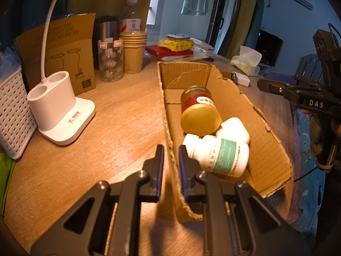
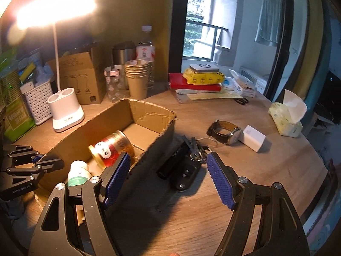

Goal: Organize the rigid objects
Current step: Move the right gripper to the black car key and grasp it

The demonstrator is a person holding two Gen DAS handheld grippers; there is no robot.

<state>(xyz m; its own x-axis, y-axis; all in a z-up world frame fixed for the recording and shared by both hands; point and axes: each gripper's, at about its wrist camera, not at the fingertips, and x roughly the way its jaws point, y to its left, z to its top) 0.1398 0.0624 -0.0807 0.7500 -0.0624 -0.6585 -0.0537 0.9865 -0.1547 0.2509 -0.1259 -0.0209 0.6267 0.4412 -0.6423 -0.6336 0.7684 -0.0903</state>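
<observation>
An open cardboard box (image 1: 245, 106) (image 2: 119, 115) lies on the wooden table. Inside lie a gold-lidded red jar (image 1: 199, 108) (image 2: 113, 147), a white bottle with a green label (image 1: 217, 154) (image 2: 77, 173) and a small white container (image 1: 234, 129). My left gripper (image 1: 171, 149) is shut on the box's left wall near the front corner. My right gripper (image 2: 168, 164) is open, above a black car key with keyring (image 2: 185, 170) just right of the box. A wristwatch (image 2: 226, 131) and a white charger (image 2: 253, 137) lie farther right.
A white lamp base (image 1: 59, 111) (image 2: 66, 111), white basket (image 1: 12, 111), stacked paper cups (image 2: 137, 79), glass jar (image 1: 110, 61), bottles and a lamp carton (image 1: 64, 51) stand at the back left. Books with a yellow pack (image 2: 202, 79) and a tissue pack (image 2: 285, 115) lie at the right.
</observation>
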